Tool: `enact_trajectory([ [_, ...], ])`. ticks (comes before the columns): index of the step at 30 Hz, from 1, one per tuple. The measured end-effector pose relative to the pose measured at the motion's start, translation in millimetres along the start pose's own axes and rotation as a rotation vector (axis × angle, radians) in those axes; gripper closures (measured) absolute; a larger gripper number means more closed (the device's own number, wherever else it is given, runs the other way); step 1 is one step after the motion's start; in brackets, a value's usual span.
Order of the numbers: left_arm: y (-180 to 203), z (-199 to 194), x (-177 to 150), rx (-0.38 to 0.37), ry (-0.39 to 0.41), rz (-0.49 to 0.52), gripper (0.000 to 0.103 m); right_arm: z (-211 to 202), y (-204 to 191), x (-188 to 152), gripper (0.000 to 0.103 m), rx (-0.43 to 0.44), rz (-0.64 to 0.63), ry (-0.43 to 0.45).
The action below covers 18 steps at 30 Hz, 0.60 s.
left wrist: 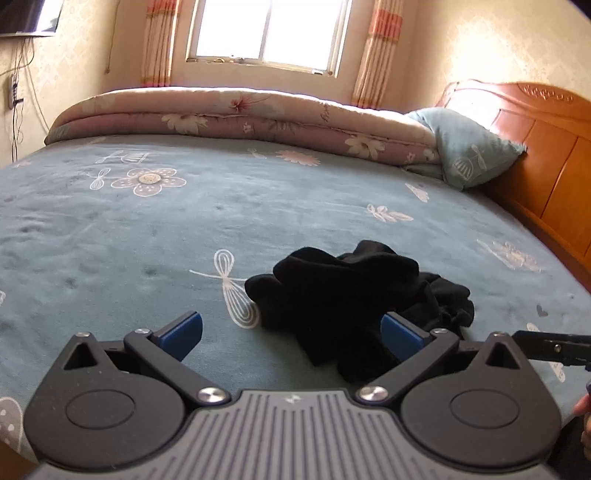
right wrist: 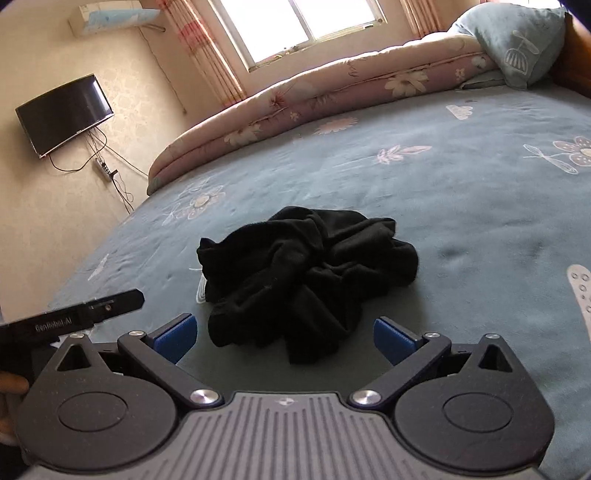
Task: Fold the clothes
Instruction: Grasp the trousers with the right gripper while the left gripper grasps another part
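A crumpled black garment lies in a heap on the blue-grey flowered bedsheet. My left gripper is open just above the sheet, its right blue pad against the garment's near edge and nothing between the fingers. In the right wrist view the same black garment sits straight ahead. My right gripper is open, its blue pads spread on either side of the heap's near end without gripping it. Part of the other gripper shows at each view's edge.
A folded pink flowered quilt lies along the far side of the bed, with a blue pillow against the wooden headboard. A wall television and hanging cables are to the left. The window is bright.
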<state>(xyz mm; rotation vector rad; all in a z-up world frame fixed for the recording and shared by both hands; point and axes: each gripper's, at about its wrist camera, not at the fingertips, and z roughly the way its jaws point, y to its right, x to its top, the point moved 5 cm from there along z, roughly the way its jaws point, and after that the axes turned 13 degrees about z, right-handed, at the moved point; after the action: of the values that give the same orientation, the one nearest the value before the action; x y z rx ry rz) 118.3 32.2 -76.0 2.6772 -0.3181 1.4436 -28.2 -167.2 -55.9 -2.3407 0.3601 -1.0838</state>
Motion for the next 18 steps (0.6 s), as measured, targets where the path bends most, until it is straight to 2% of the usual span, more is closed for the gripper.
enact_trajectory([
  [2,-9.3,-1.2,-2.4,0.017,0.026,-0.013,0.001,2.4,-10.2,2.0,0.001,-0.009,-0.064,0.031],
  [6,-29.1,1.2,-7.1,0.066,0.023,-0.016,0.001,16.2,-35.6,12.3,0.007,-0.051,-0.266,0.089],
  [9,-42.5,4.1,-11.2,0.053,0.01,-0.05,0.002,28.6,-61.3,18.9,0.007,-0.056,-0.43,0.119],
  [11,-48.8,6.2,-13.8,0.054,-0.005,-0.064,0.004,44.1,-77.9,21.4,0.008,-0.074,-0.516,0.094],
  [12,-51.2,7.0,-15.4,0.059,-0.011,-0.065,0.009,53.7,-85.8,22.1,0.014,-0.081,-0.553,0.077],
  [14,-54.7,9.0,-19.0,0.066,-0.027,-0.058,0.016,74.1,-100.8,22.6,0.017,-0.092,-0.624,0.043],
  [15,-56.0,10.8,-21.3,0.06,-0.045,-0.057,0.019,85.4,-108.5,22.2,0.024,-0.1,-0.663,0.027],
  [16,-57.5,12.7,-23.9,0.051,-0.064,-0.057,0.02,95.9,-115.5,20.8,0.029,-0.104,-0.699,0.01],
  [18,-60.5,13.3,-27.8,0.043,-0.075,-0.072,0.02,114.0,-127.0,16.3,0.029,-0.097,-0.755,-0.018],
])
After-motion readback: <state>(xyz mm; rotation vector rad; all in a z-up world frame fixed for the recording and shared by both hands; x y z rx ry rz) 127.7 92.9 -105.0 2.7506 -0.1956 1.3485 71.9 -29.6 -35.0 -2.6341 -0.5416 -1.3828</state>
